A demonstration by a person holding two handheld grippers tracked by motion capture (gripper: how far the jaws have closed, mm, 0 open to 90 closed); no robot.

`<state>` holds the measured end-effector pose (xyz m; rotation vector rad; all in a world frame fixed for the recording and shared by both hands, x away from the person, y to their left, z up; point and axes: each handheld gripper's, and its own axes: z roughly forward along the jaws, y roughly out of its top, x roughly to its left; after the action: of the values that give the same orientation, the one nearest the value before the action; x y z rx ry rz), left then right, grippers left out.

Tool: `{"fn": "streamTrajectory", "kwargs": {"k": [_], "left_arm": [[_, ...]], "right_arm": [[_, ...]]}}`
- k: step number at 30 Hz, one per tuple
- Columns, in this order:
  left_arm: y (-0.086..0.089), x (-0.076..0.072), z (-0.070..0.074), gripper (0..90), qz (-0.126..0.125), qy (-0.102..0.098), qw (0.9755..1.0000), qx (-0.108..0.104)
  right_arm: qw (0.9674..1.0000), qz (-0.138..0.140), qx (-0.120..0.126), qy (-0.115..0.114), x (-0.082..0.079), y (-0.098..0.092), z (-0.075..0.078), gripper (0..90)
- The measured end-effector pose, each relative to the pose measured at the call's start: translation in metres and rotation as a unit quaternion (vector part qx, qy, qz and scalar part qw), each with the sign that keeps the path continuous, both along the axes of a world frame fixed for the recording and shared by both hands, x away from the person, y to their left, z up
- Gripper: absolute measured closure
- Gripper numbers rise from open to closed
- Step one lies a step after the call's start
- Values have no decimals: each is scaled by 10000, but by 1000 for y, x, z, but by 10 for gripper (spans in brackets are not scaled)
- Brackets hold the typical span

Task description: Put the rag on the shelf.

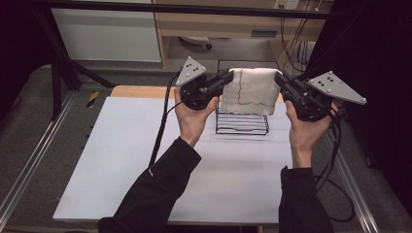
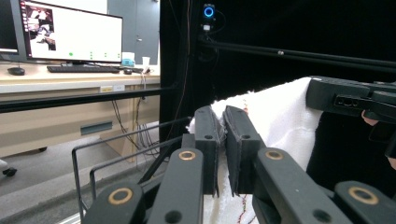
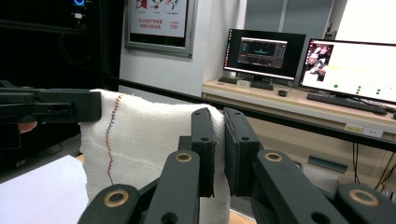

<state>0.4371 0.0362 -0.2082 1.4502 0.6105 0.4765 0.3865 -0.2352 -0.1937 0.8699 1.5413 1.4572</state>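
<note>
Holding a white towel (image 1: 252,90) stretched between two grippers, above a black wire rack (image 1: 241,124) standing at the far part of a white table (image 1: 145,160). Left gripper (image 1: 227,77) pinching the towel's left top corner, jaws pressing together on the cloth; right gripper (image 1: 281,80) pinching the right top corner the same way. Hanging down in front of the rack, the towel's lower edge reaching about the rack's upper wires in the high view; touching or not, impossible to tell.

Showing no readable brand or label on towel, rack or grippers. Carrying small printed text under diagrams on a framed wall poster (image 3: 159,21), too small to read. Displaying windows on desk monitors (image 3: 266,51), text likewise illegible.

Looking coarse and loosely woven, the towel, with a thin stitched line (image 3: 111,140) of red and blue thread running down it and a fainter wandering thread line across the face. Appearing thin, round-wired and boxy, the rack. Appearing matte black and blocky, the jaws, with brass-coloured rings at the pivots (image 2: 187,155). Sitting on top of each gripper, a grey three-cornered plate (image 1: 191,71) dotted with small white markers. Looking smooth and flat, the tabletop, with a pale wooden strip (image 1: 141,91) at its far edge.
</note>
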Motion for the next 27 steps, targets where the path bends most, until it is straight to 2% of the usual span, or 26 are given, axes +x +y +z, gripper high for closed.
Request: {"fn": "streamTrajectory", "kwargs": {"k": [3, 11, 17, 21, 27], "left_arm": [[-1, 4, 4, 837, -11, 24, 10000, -79], [-4, 11, 17, 837, 31, -67, 9999, -126], [-5, 21, 24, 837, 47, -30, 9997, -222], [-5, 25, 28, 837, 83, -70, 9998, -191], [-4, 35, 34, 837, 92, -41, 9996, -257]], "right_arm": [[10000, -26, -23, -34, 3, 0, 6, 835], [9999, -110, 9, -98, 13, -1, 21, 836], [9999, -125, 9, -113, 21, -1, 26, 836], [9999, -115, 38, -114, 27, -1, 29, 836], [9998, -122, 25, -124, 38, 0, 37, 836]]}}
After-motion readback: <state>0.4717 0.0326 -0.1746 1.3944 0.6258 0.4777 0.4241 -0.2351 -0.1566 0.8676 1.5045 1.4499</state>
